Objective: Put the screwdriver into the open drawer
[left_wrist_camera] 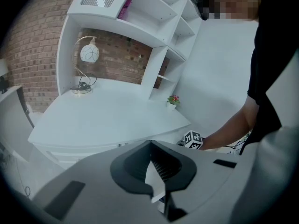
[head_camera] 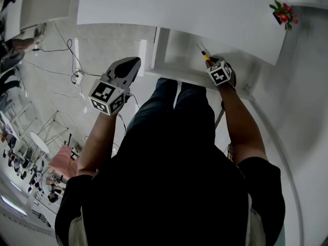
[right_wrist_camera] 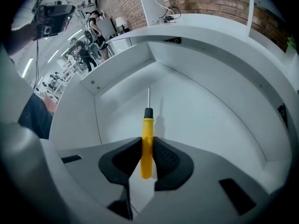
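Observation:
A yellow-handled screwdriver (right_wrist_camera: 147,139) with a black collar and thin steel shaft is clamped between the jaws of my right gripper (right_wrist_camera: 147,158). Its tip points forward over the white floor of the open drawer (right_wrist_camera: 201,120). In the head view the right gripper (head_camera: 218,68) hangs over the open drawer (head_camera: 179,53), and the screwdriver (head_camera: 205,54) sticks out ahead of it. My left gripper (head_camera: 128,65) floats to the left of the drawer, jaws together with nothing between them. The left gripper (left_wrist_camera: 156,171) faces the white desk from the side.
The white desk top (left_wrist_camera: 107,115) carries a round lamp (left_wrist_camera: 88,55) and a small pot of flowers (left_wrist_camera: 174,100), with shelves (left_wrist_camera: 163,13) above. Cables and a power strip (head_camera: 77,78) lie on the floor left of the desk. The person's legs (head_camera: 177,101) stand in front of the drawer.

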Demonstrator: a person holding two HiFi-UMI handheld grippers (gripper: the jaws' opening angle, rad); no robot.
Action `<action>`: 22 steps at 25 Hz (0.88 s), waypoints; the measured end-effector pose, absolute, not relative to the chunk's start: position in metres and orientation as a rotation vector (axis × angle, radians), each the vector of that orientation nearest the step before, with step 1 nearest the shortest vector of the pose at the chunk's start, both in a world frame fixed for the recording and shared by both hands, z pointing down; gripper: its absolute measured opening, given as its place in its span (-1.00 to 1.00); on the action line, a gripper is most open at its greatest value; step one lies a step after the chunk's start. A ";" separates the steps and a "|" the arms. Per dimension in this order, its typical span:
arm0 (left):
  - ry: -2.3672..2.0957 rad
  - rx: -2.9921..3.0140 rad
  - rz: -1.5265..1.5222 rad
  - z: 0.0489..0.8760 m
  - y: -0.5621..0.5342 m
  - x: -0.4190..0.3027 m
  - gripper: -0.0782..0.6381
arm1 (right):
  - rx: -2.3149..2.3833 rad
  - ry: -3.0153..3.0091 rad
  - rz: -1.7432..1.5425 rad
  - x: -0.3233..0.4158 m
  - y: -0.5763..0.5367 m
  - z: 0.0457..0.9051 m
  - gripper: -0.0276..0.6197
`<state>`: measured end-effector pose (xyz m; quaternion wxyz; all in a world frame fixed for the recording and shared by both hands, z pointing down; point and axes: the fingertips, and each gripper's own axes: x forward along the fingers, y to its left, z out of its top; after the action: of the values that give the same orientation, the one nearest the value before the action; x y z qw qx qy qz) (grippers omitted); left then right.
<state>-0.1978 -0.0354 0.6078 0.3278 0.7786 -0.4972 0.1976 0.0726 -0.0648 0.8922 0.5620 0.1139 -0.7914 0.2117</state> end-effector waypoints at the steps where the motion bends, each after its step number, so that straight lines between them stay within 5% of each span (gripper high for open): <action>1: -1.301 2.037 0.517 0.609 -0.035 -0.198 -0.73 | 0.269 -1.862 0.498 0.072 -0.065 0.893 -0.66; 22: -1.295 2.019 0.513 0.621 -0.033 -0.211 -0.73 | 0.271 -1.841 0.486 0.064 -0.065 0.906 -0.65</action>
<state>-0.2108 -0.0330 0.6210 0.3378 0.7748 -0.4968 0.1968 0.0639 -0.0650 0.9059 0.5723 0.1154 -0.7850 0.2070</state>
